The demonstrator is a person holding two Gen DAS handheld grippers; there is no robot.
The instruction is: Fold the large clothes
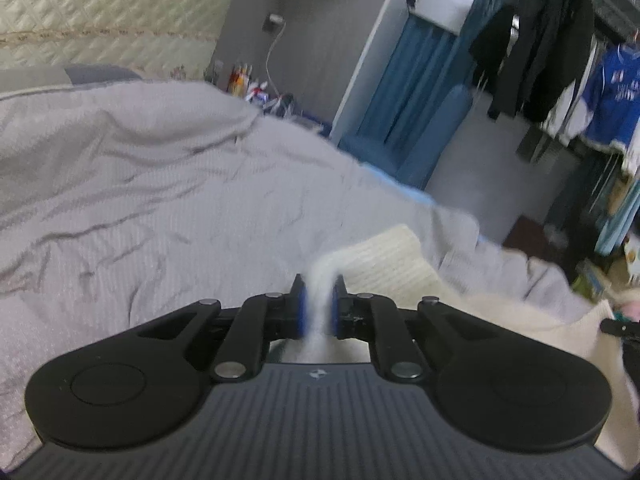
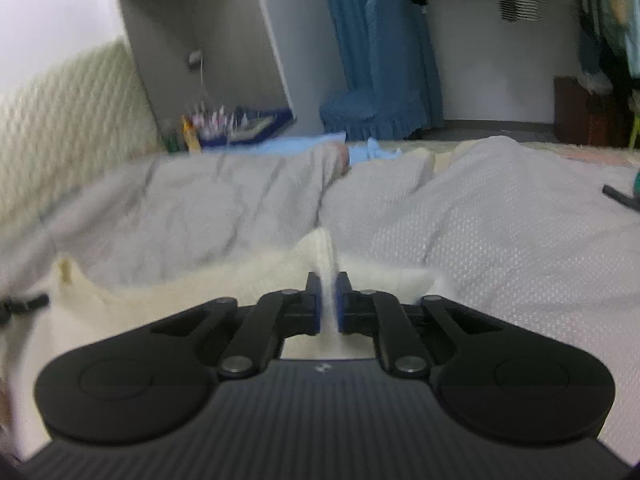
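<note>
A cream knitted garment [image 1: 384, 264] lies on a grey bedcover [image 1: 160, 184]. My left gripper [image 1: 319, 280] is shut on a pinched fold of that cream knit, which runs up between the blue pads. In the right wrist view the same cream garment [image 2: 248, 276] spreads low across the bedcover [image 2: 500, 240]. My right gripper [image 2: 329, 278] is shut on another raised fold of it. The other gripper's black tip [image 1: 618, 326] shows at the right edge of the left wrist view, and a black tip [image 2: 24, 304] shows at the left edge of the right wrist view.
A quilted headboard [image 1: 100, 12] stands behind the bed. Beyond the bed are a blue covered chair [image 2: 380, 100], a blue curtain [image 1: 412, 80], hanging dark and blue clothes [image 1: 560, 60] and a cluttered bedside surface [image 2: 224, 124]. A light blue cloth [image 2: 372, 150] lies at the bed's far edge.
</note>
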